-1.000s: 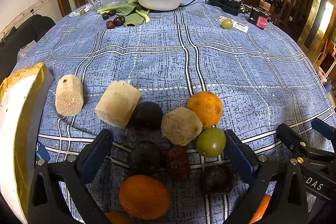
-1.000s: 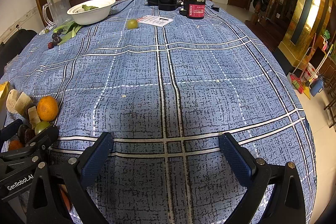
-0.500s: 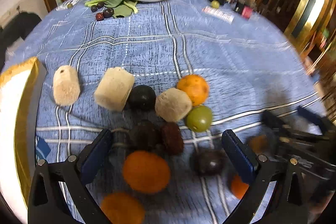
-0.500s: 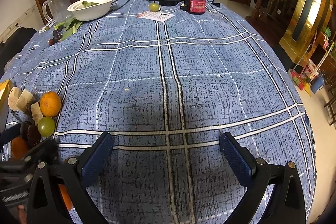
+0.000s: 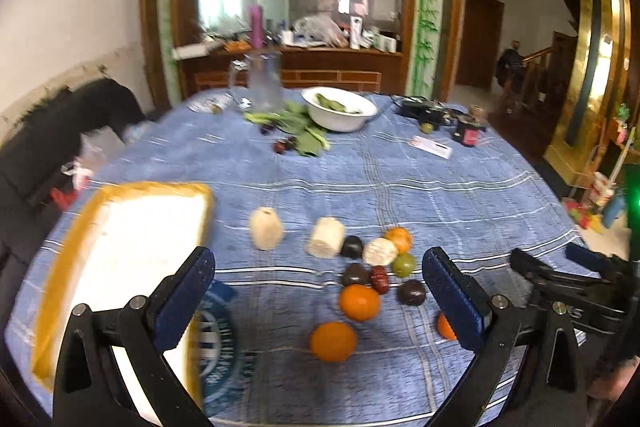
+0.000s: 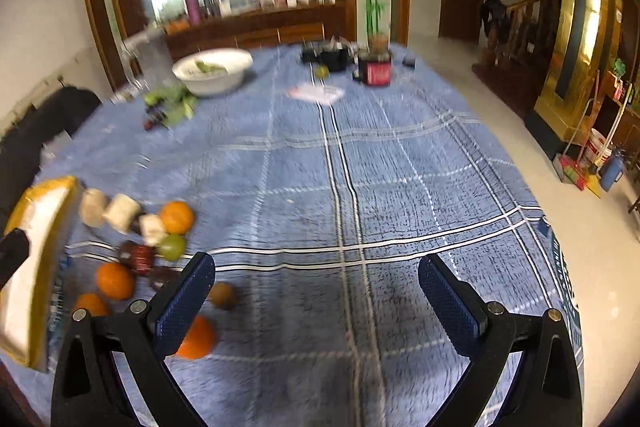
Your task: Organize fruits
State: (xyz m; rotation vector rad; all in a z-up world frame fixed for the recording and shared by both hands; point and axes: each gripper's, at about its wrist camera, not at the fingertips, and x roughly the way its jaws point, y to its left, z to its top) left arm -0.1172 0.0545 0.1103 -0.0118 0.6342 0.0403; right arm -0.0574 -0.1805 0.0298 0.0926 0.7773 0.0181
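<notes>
A cluster of fruit lies on the blue checked tablecloth (image 5: pixel 400 187): oranges (image 5: pixel 359 301), a green fruit (image 5: pixel 404 264), dark round fruits (image 5: pixel 411 292) and pale cut cylinders (image 5: pixel 325 243). A gold-rimmed white tray (image 5: pixel 132 227) lies to their left. My left gripper (image 5: pixel 318 299) is open and empty, raised above the near fruits. My right gripper (image 6: pixel 316 301) is open and empty over the cloth, right of the fruits (image 6: pixel 172 247); an orange (image 6: pixel 196 339) sits by its left finger. The right gripper's body (image 5: pixel 576 291) shows in the left wrist view.
At the far end stand a white bowl (image 5: pixel 339 108) with greens, a glass jug (image 5: pixel 264 83), leafy greens with dark fruits (image 5: pixel 298 139), a lone green fruit (image 6: pixel 321 71), a red can (image 6: pixel 376 71) and black devices (image 5: pixel 424 107). The table edge drops to the floor on the right.
Both grippers have risen and pulled back from the table; the fruits look smaller and farther, and the tray and room have come into view. Both stay open and empty.
</notes>
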